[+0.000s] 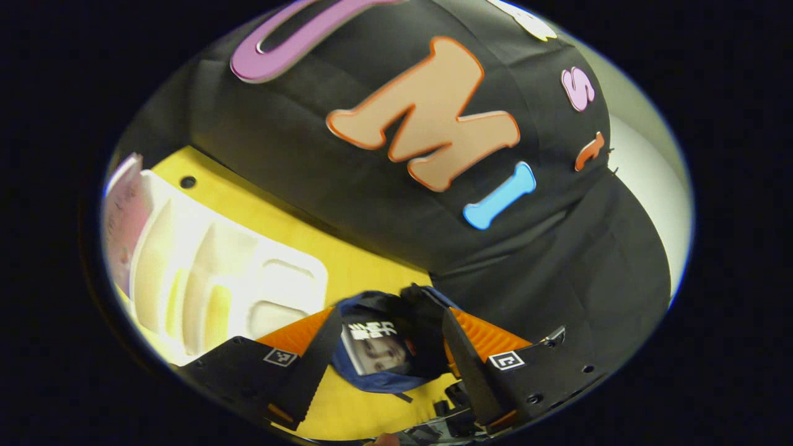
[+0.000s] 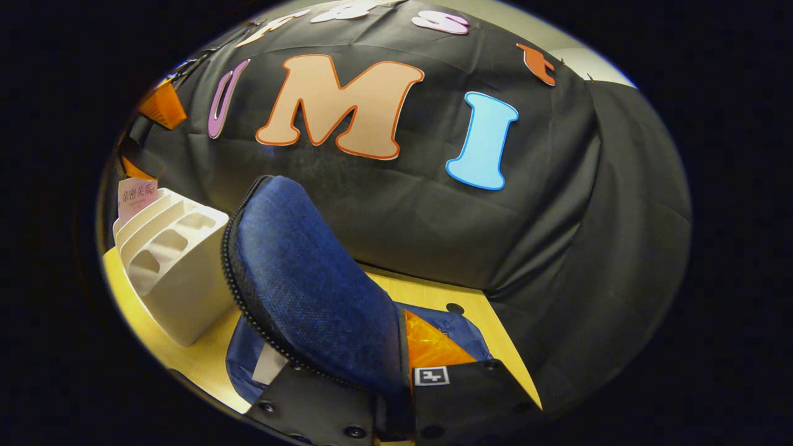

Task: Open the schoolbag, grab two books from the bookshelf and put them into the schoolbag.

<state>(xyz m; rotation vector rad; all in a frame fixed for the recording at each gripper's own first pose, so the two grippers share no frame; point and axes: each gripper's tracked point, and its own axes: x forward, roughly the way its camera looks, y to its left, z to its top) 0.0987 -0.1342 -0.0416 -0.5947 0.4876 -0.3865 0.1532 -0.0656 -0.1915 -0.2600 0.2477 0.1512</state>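
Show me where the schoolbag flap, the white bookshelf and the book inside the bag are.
schoolbag flap (image 2: 310, 291), right gripper view, blue outer fabric.
white bookshelf (image 2: 173, 266), right gripper view, front wall.
book (image 1: 375, 350), left gripper view, cover.

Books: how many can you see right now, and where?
2. One book lies inside the open schoolbag, seen between the left gripper's fingers. A pink book stands at the far end of the white bookshelf. Others may be hidden in the bag.

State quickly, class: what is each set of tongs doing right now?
Left tongs: open, holding nothing, above the bag.
Right tongs: shut on the flap of the bag.
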